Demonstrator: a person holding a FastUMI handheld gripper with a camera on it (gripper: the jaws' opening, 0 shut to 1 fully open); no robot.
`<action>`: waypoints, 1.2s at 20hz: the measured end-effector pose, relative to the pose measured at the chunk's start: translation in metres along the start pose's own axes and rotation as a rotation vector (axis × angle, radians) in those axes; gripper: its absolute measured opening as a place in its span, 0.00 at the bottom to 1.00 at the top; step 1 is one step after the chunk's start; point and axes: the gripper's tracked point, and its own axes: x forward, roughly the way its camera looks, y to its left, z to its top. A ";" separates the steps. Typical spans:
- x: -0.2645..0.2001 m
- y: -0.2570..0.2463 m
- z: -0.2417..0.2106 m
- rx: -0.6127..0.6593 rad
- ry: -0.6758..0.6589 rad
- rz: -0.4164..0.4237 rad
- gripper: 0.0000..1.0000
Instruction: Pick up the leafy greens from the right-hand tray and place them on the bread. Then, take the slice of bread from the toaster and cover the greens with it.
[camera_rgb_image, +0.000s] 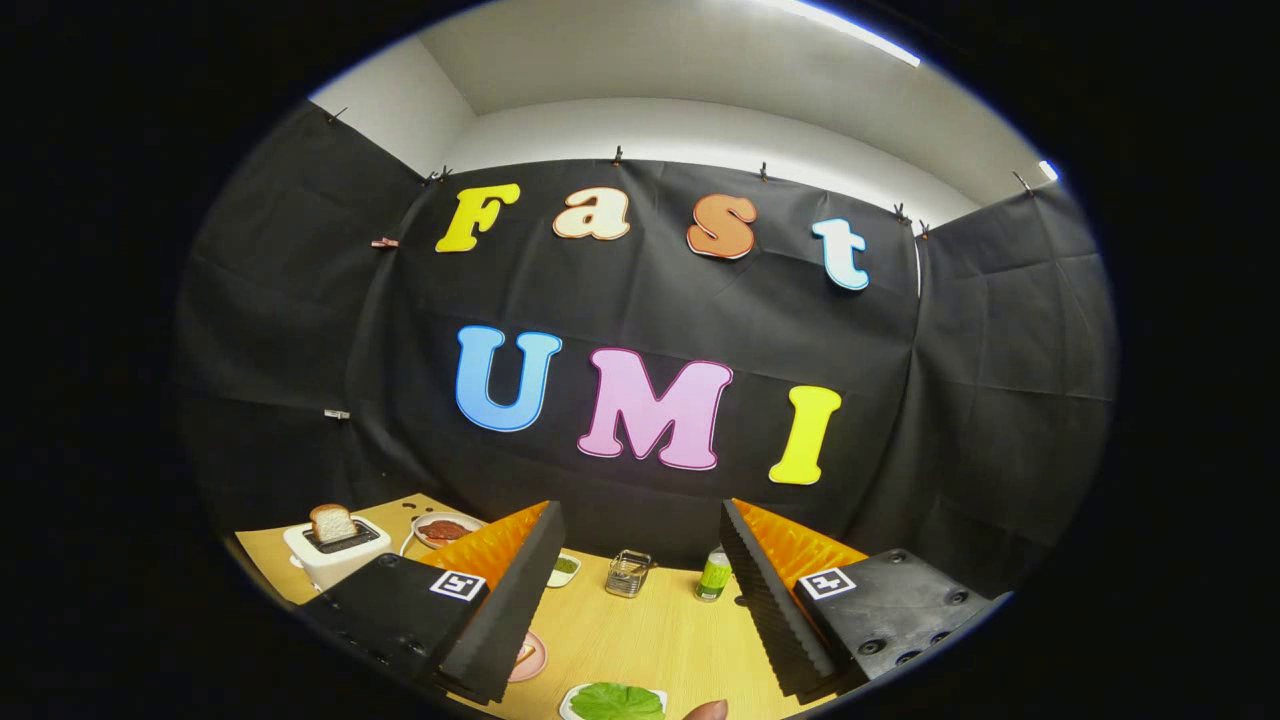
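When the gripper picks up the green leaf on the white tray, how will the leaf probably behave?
The leafy green looks thin and ruffled, so it will probably flop and weigh very little. It lies flat on the white tray, so pinching an edge may be needed. The gripper is open, between its fingers.

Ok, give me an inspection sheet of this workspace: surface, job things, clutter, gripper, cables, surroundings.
Surface: wooden table.
Job's things: leafy greens on a white tray between the fingers, near side; bread slice upright in the white toaster beyond the left finger.
Clutter: plate of red food, small green-filled dish, wire holder, green can, pink plate.
Gripper: gripper open, holding nothing.
Cables: a white cable by the toaster.
Surroundings: black cloth wall; a fingertip beside the tray.
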 end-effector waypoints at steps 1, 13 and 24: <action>0.000 -0.001 -0.002 0.002 0.004 0.000 0.97; 0.004 -0.020 -0.036 0.010 0.107 0.045 0.97; -0.019 0.001 -0.235 0.047 0.670 0.277 0.98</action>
